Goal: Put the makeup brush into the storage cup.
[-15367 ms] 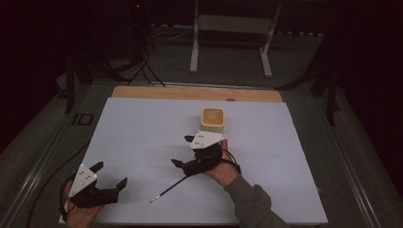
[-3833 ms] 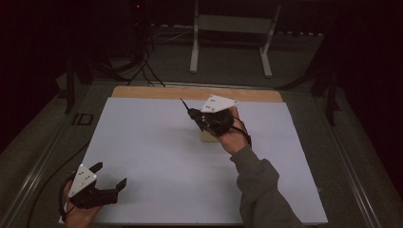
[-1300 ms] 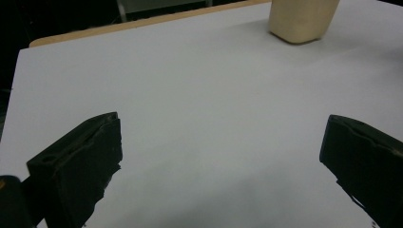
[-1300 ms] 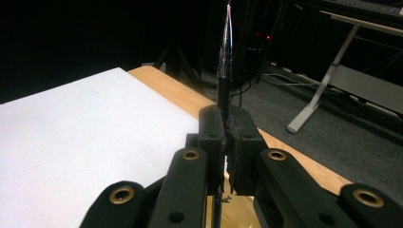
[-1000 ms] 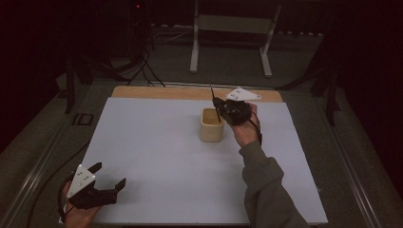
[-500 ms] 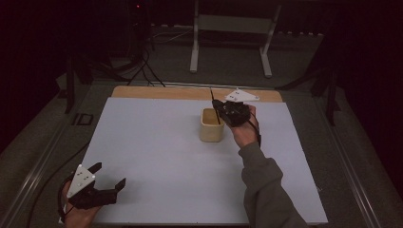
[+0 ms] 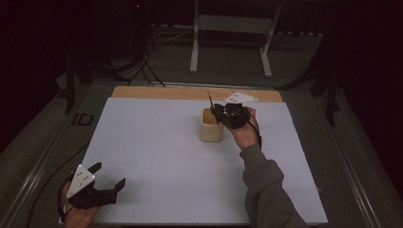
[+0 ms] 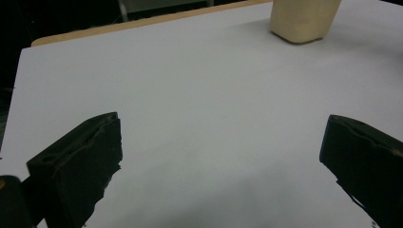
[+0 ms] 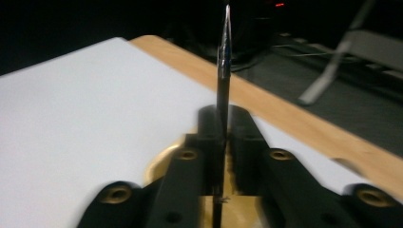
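Note:
A cream cup (image 7: 211, 126) stands upright on the white sheet, a little right of centre; its base shows as the cup (image 8: 304, 19) at the top of the left gripper view. My right gripper (image 7: 218, 110) hovers at the cup's right rim, shut on a thin black pen (image 7: 212, 108) that points up and slightly left, its lower end over the cup's mouth. In the right gripper view the pen (image 9: 223, 61) rises upright between the closed jaws of the right gripper (image 9: 223, 118), the cup's rim (image 9: 164, 161) below. My left gripper (image 7: 108, 176) rests open at the near left corner, seen as the left gripper (image 8: 221, 156) with nothing between the jaws.
The white sheet (image 7: 157, 152) covers most of the wooden table, whose far edge (image 7: 157, 91) shows bare. A small dark object (image 7: 83, 118) lies off the sheet's left side. A white metal stand (image 7: 230, 38) and cables lie on the floor beyond the table.
The right gripper carried the pen from the near middle of the sheet up and back to the cup's right side. Over the last second it barely moved. The left gripper stayed put.

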A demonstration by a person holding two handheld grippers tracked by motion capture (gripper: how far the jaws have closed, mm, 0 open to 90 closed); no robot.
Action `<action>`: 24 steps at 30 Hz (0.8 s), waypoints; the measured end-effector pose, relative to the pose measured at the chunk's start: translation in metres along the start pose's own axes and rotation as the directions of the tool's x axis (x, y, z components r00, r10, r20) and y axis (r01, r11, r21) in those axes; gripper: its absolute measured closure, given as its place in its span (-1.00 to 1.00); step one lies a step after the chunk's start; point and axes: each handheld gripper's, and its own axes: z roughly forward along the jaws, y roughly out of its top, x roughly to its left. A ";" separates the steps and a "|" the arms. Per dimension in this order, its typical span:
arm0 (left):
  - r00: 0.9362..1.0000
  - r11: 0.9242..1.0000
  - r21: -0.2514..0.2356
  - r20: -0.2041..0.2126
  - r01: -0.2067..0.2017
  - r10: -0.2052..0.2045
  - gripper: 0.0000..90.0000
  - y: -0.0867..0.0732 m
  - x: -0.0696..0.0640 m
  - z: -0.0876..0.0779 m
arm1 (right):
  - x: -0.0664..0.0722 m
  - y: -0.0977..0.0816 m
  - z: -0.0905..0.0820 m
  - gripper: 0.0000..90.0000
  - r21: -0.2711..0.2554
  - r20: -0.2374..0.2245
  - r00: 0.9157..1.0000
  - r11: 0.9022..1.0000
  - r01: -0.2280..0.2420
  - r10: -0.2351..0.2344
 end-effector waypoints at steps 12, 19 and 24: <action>1.000 1.000 0.001 -0.001 -0.001 0.001 -0.96 0.000 0.000 0.000 | -0.001 0.000 -0.012 -0.76 0.006 -0.008 1.000 1.000 -0.014 0.014; 1.000 1.000 0.001 0.001 -0.001 0.001 -0.96 0.000 0.000 0.001 | -0.006 -0.008 -0.019 -0.76 0.019 0.001 1.000 1.000 -0.014 0.014; 1.000 1.000 0.000 -0.001 -0.002 0.002 -0.96 0.000 0.000 0.001 | -0.009 -0.013 -0.022 -0.76 0.022 0.002 1.000 1.000 -0.019 0.019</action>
